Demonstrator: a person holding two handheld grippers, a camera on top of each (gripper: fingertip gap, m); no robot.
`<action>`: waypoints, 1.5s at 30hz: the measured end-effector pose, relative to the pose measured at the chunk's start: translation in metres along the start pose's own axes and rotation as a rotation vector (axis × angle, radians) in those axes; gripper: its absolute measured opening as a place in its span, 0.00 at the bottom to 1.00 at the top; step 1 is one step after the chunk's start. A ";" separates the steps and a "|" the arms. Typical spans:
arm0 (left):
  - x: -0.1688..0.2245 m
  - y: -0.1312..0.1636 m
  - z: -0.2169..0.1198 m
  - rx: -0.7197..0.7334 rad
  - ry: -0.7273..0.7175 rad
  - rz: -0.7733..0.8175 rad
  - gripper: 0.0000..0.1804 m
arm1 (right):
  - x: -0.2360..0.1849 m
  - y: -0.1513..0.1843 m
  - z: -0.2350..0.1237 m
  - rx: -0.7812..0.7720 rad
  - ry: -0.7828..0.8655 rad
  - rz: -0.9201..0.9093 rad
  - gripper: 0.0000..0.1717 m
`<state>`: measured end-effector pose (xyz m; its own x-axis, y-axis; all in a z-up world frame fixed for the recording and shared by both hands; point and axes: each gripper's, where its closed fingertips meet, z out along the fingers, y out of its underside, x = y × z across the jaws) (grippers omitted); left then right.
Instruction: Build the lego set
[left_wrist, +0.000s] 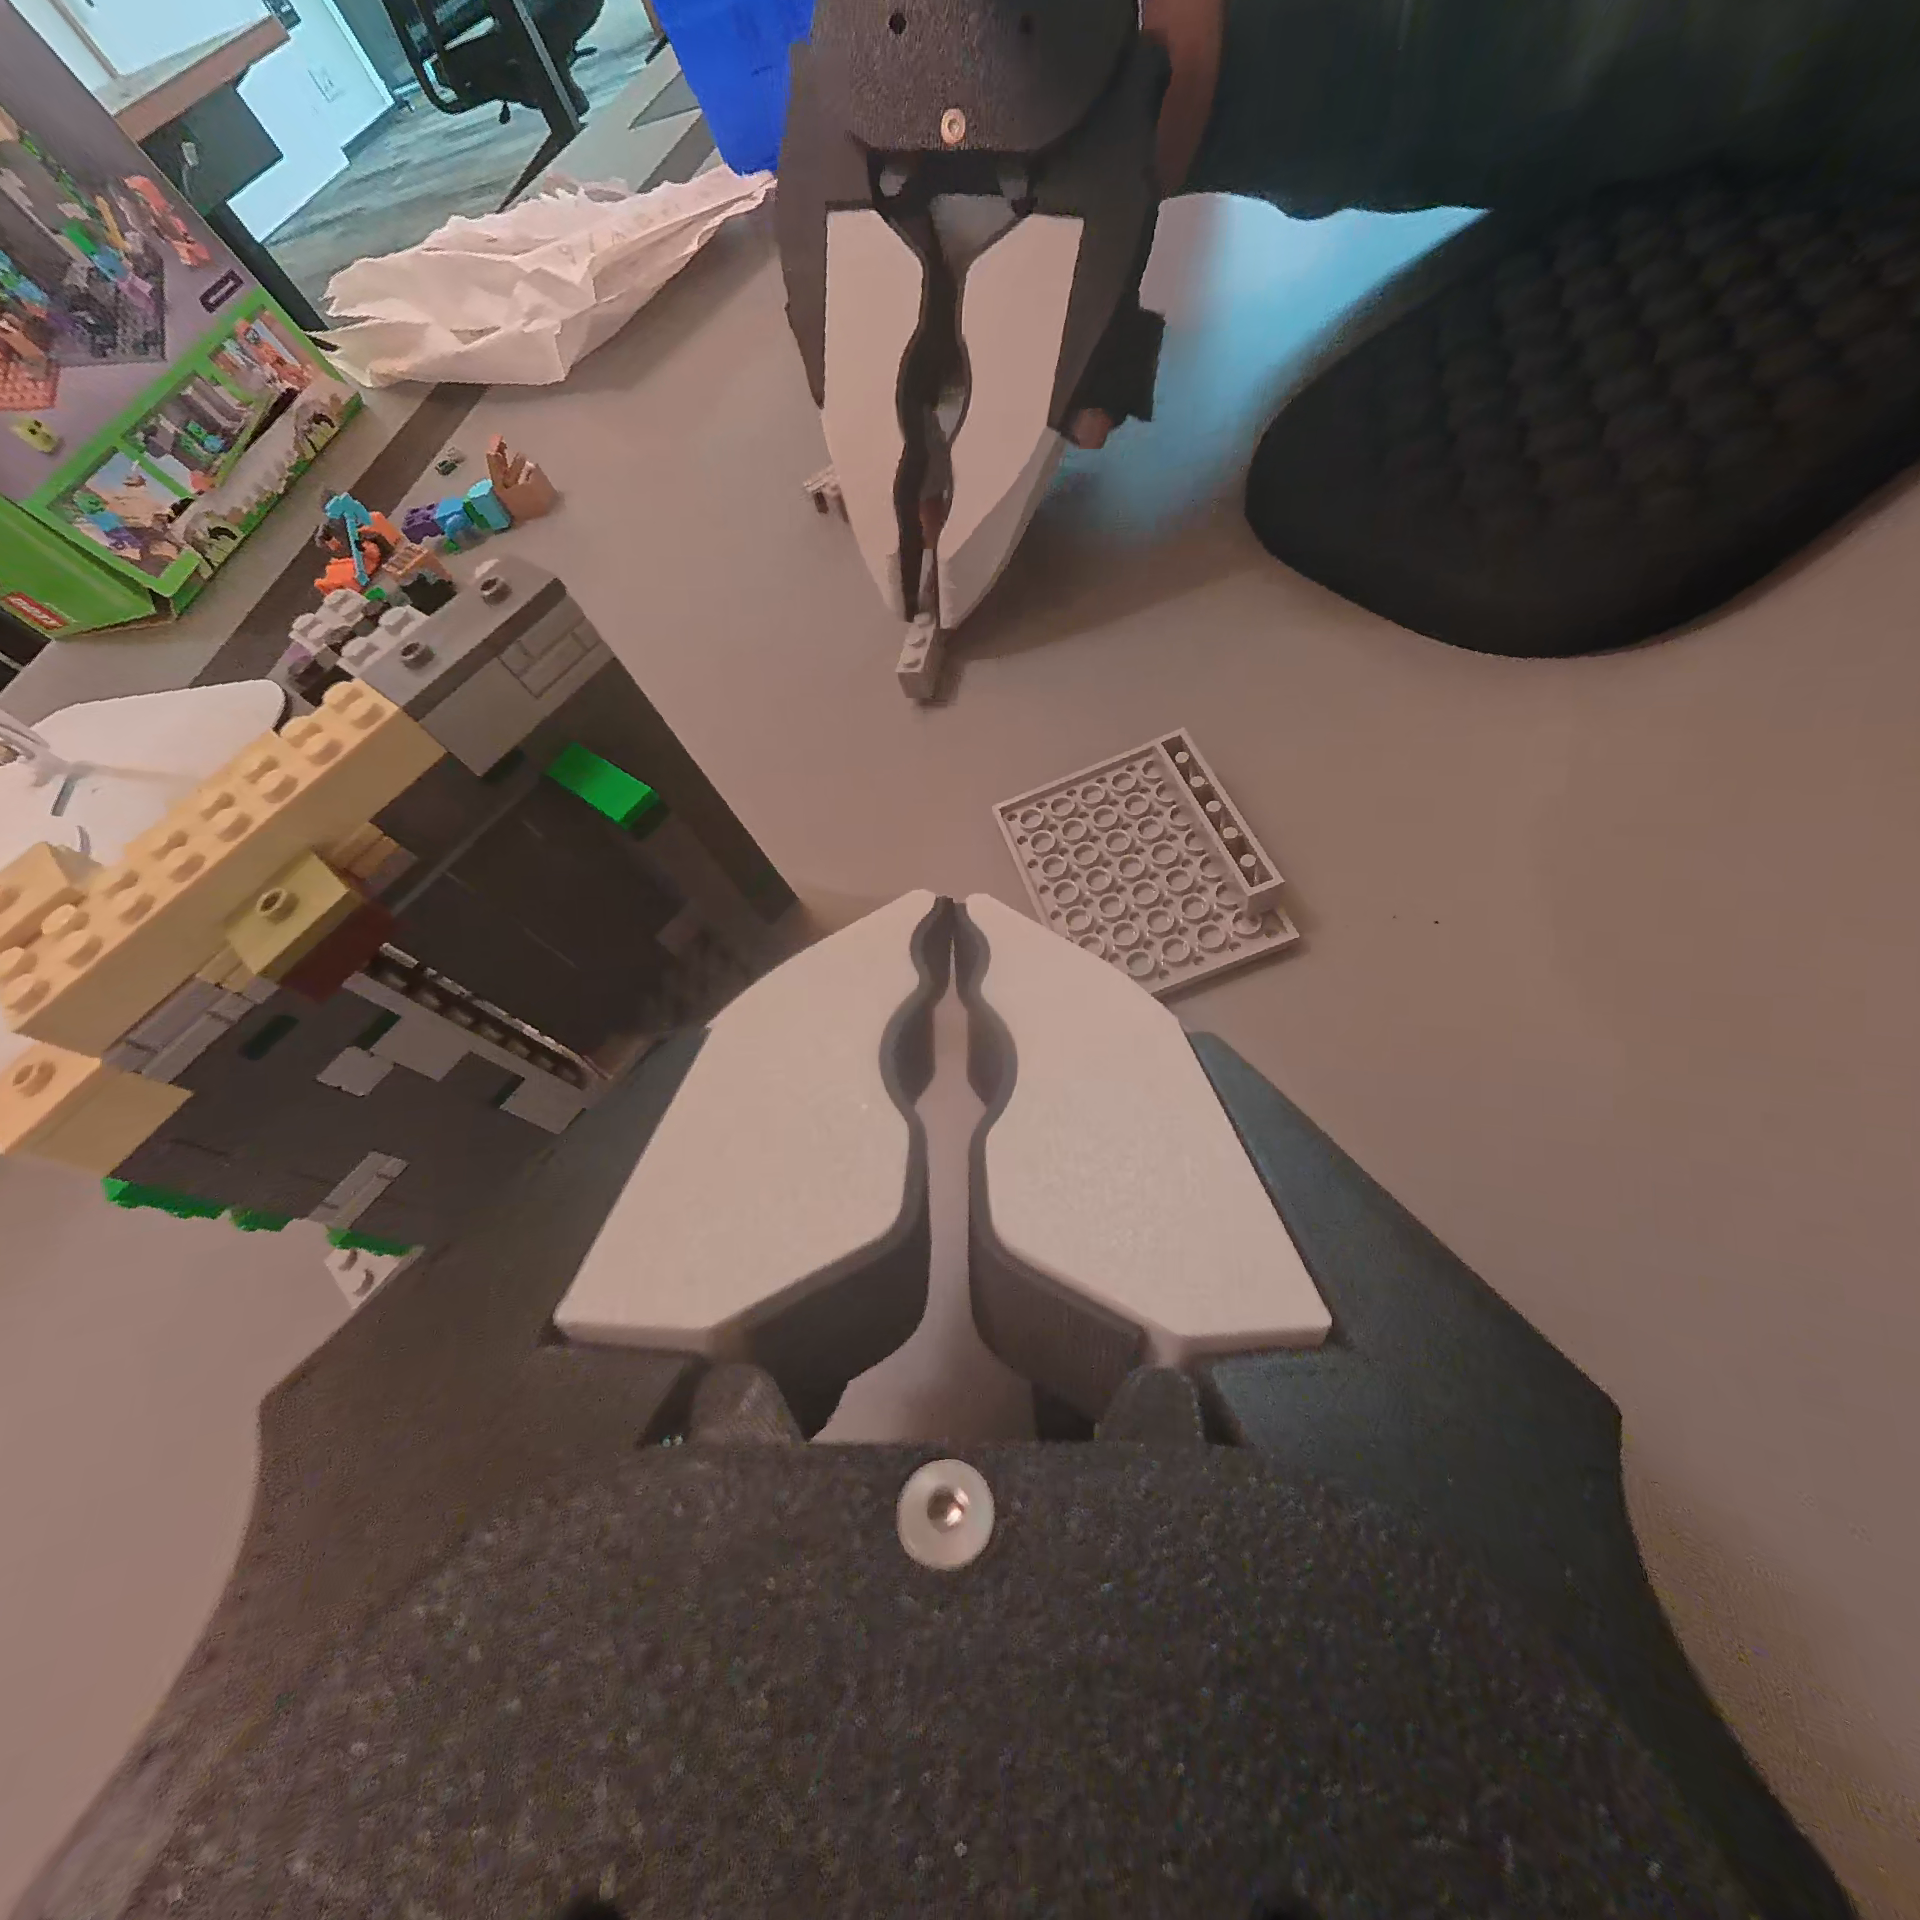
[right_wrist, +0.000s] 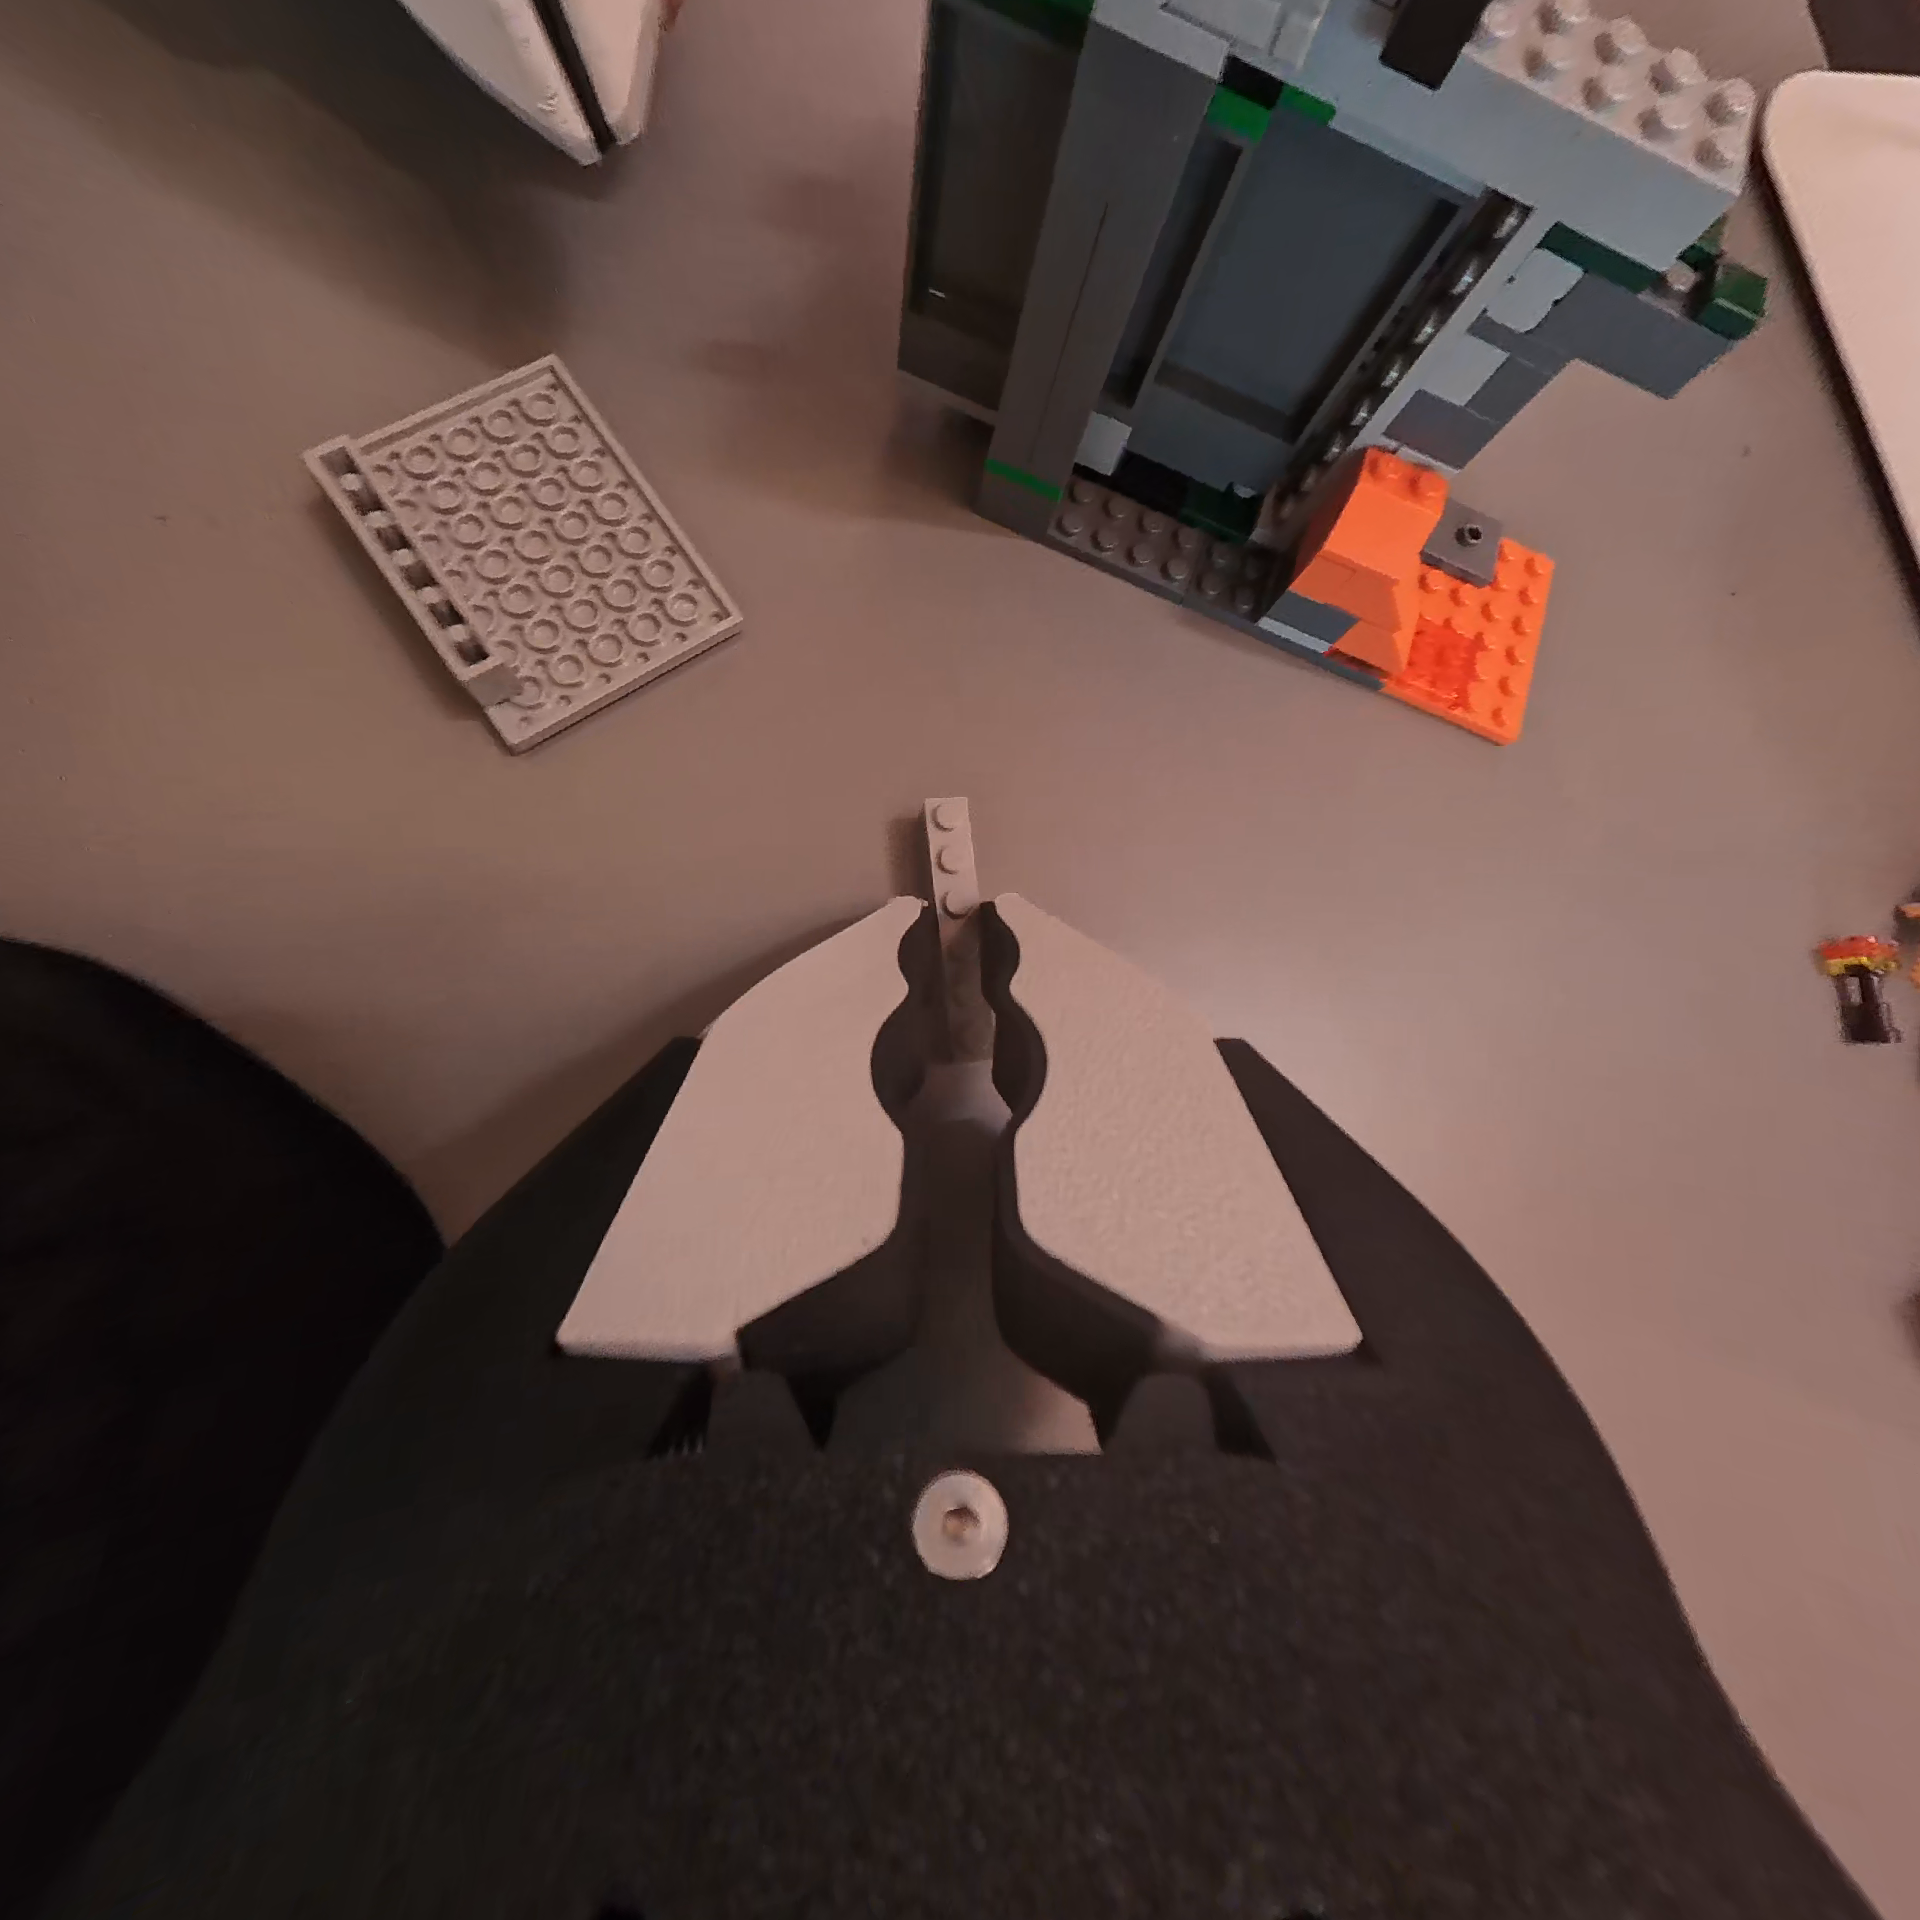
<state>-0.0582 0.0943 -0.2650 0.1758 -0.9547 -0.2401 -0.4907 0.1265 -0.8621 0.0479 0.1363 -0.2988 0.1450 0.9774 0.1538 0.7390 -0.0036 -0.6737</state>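
My right gripper (right_wrist: 961, 909) is shut on a narrow grey studded brick (right_wrist: 951, 852), which sticks out forward past the fingertips, low over the table. The left wrist view shows the same gripper (left_wrist: 925, 613) coming down from the top with the brick's end (left_wrist: 923, 660) at the table. My left gripper (left_wrist: 948, 909) is shut with nothing between its pads; its tips also show in the right wrist view (right_wrist: 592, 104). It hovers beside an upside-down grey plate (left_wrist: 1143, 868) (right_wrist: 520, 551) with a long grey brick along one edge. A grey brick building (left_wrist: 416, 883) (right_wrist: 1299, 260) stands close by.
The building has tan bricks on top (left_wrist: 208, 883) and an orange plate at its foot (right_wrist: 1455, 623). A set box (left_wrist: 135, 416), a white paper bag (left_wrist: 540, 281), loose small pieces (left_wrist: 416, 530), a small figure (right_wrist: 1860, 977) and a black mesh seat (left_wrist: 1610, 416) surround the grey table (left_wrist: 1455, 1039). The grippers' ends are close to 12 cm from one another. The left tips stand about 6 cm off the upside-down grey plate (left_wrist: 1143, 868). Look for it in the right wrist view (right_wrist: 516, 534) too.
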 end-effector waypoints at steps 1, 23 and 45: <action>0.000 0.000 0.000 -0.001 0.001 0.001 0.00 | -0.004 -0.002 -0.003 0.013 -0.026 -0.007 0.04; 0.004 0.004 0.004 -0.020 0.026 0.011 0.00 | 0.074 0.066 -0.072 -0.007 0.252 0.262 0.06; 0.001 0.002 0.003 -0.007 0.016 0.000 0.00 | 0.073 0.042 -0.049 0.042 0.247 0.191 0.05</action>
<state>-0.0569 0.0944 -0.2681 0.1625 -0.9588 -0.2329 -0.4963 0.1245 -0.8592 0.1219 0.1970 -0.2799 0.4380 0.8789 0.1888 0.6558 -0.1688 -0.7358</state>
